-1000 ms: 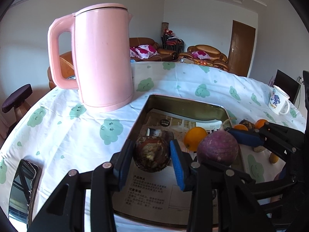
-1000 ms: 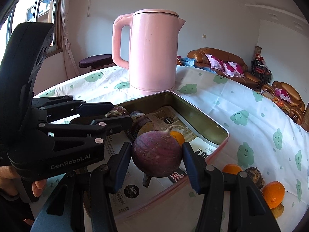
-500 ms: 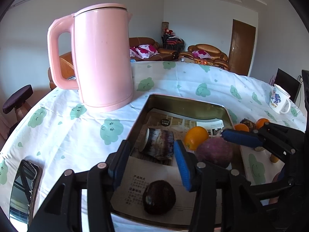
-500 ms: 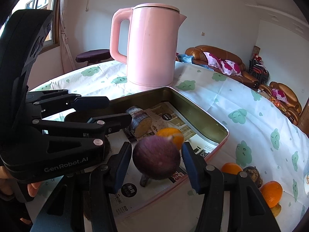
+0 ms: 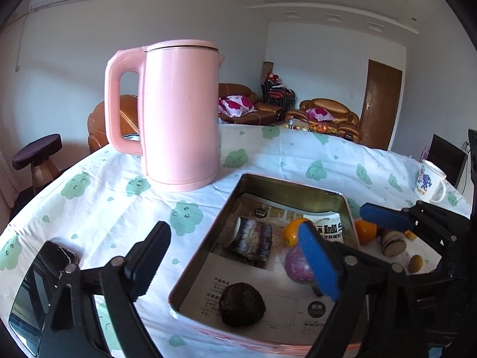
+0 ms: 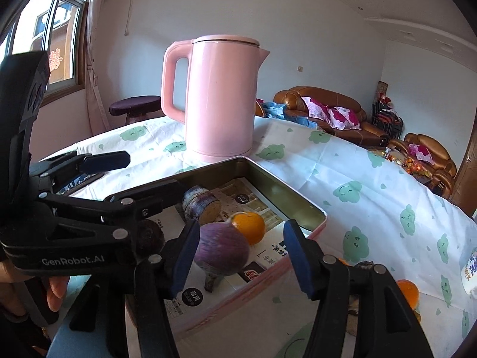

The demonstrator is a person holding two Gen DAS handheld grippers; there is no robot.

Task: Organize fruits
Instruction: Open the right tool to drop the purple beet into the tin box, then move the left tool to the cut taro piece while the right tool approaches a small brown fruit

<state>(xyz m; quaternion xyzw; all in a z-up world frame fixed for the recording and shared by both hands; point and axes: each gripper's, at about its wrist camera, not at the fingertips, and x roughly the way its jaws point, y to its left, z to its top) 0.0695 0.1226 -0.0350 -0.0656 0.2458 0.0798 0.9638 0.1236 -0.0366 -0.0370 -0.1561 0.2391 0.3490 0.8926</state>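
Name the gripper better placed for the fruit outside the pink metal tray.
Right gripper: its jaws have just been opening around the round purple fruit, and the loose orange fruit lies beside it. The left gripper, also just opening, empty, is farther.

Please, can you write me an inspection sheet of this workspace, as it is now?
surface: white cloth with green cloud print.
job's things: metal tray holds dark round fruit, purple fruit, orange, cut piece; more fruits on the cloth beside it.
clutter: pink kettle, mug, phone.
grippers: left gripper and right gripper open, jaws just opened; left empty, purple fruit loose inside the right one.
cables: nothing seen on the table.
surroundings: sofas, stool, door, window.
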